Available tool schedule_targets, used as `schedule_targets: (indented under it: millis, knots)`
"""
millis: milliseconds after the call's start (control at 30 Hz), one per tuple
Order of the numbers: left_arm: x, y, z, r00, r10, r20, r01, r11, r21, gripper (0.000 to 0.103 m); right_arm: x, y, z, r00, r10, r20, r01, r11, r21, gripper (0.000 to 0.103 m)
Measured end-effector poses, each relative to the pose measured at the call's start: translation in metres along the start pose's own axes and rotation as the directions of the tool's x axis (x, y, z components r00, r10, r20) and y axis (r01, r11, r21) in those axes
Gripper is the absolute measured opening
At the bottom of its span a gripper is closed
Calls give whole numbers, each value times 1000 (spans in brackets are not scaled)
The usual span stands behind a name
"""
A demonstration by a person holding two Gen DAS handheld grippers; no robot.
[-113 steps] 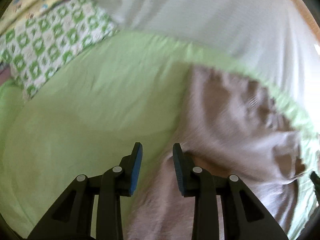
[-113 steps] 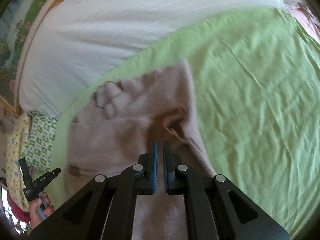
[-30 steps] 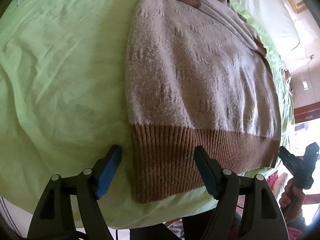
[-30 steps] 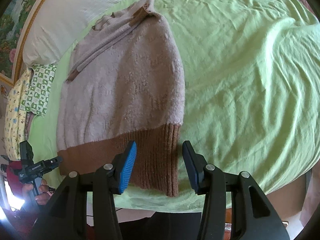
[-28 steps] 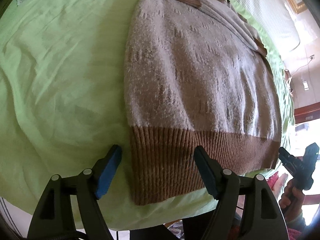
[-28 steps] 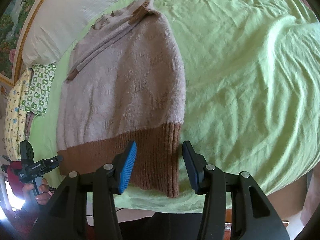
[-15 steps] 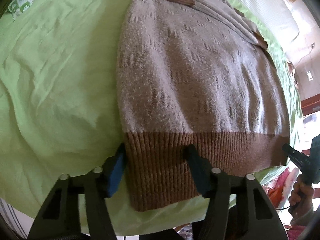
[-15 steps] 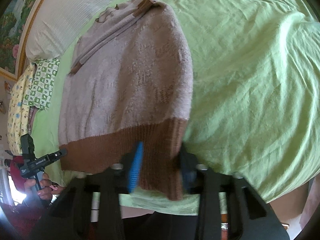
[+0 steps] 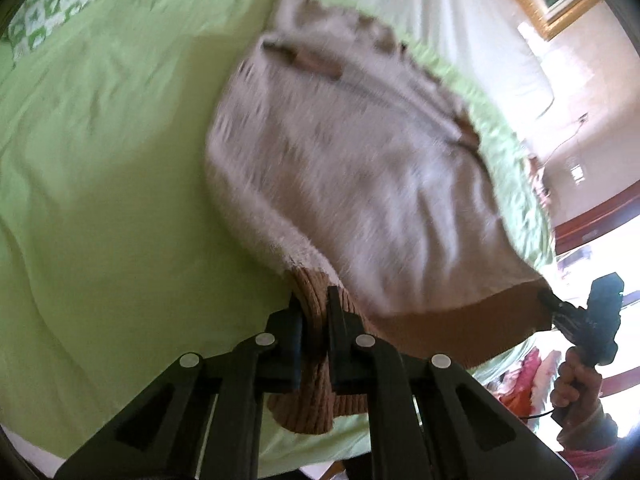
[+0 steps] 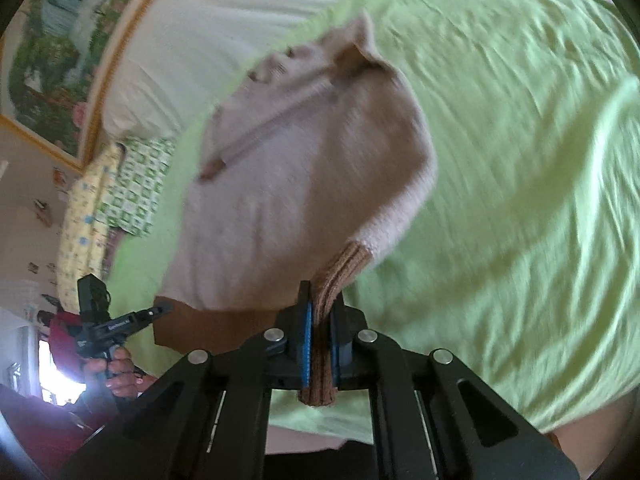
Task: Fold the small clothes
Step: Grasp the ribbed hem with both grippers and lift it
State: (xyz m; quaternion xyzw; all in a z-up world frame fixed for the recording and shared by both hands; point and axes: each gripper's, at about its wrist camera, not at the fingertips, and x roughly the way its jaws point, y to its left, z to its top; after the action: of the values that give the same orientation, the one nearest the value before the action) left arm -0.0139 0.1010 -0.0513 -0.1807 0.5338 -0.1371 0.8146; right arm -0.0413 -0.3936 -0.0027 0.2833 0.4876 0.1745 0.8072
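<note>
A beige knitted sweater [image 9: 360, 168] with a brown ribbed hem [image 9: 316, 312] lies on the green bedsheet [image 9: 100, 160]. My left gripper [image 9: 314, 308] is shut on the hem's left corner and holds it lifted. My right gripper [image 10: 322, 300] is shut on the hem's right corner [image 10: 340, 268], also lifted. The sweater [image 10: 288, 184] hangs from both corners, its collar end still on the bed. Each gripper shows in the other's view, the right one [image 9: 560, 312] and the left one [image 10: 160, 308].
A white pillow [image 10: 224, 36] lies beyond the sweater at the head of the bed. A green-patterned pillow [image 10: 136, 188] and a yellow one [image 10: 80, 216] lie at the side. The bed's near edge [image 9: 312, 448] is just below the grippers.
Both grippers closed on the brown hem corners and lifted them off the bed; the sweater's lower part rose and moved toward the collar.
</note>
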Motion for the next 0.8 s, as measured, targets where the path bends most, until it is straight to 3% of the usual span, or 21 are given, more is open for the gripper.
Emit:
schedule_targets:
  millis: [133,367,633,800]
  knots:
    - [-17,-11,31,997,-21,68,20,1000,3,7,0,14,34,998,28,58,-27,1000,-13,8]
    - [-19,-26,120,981,-32,189,31,999,7,7,11,31,119,979,78,188,-75,997,-24,8]
    - [18,-29,235,966,12,260,0,999,-45,7,52,32,230,960,75,271,-79,997,3,8]
    - [50,-32,296,962,44,270,-27,998,-64,7,87,32,282,961,66,269,-67,998,-3,8]
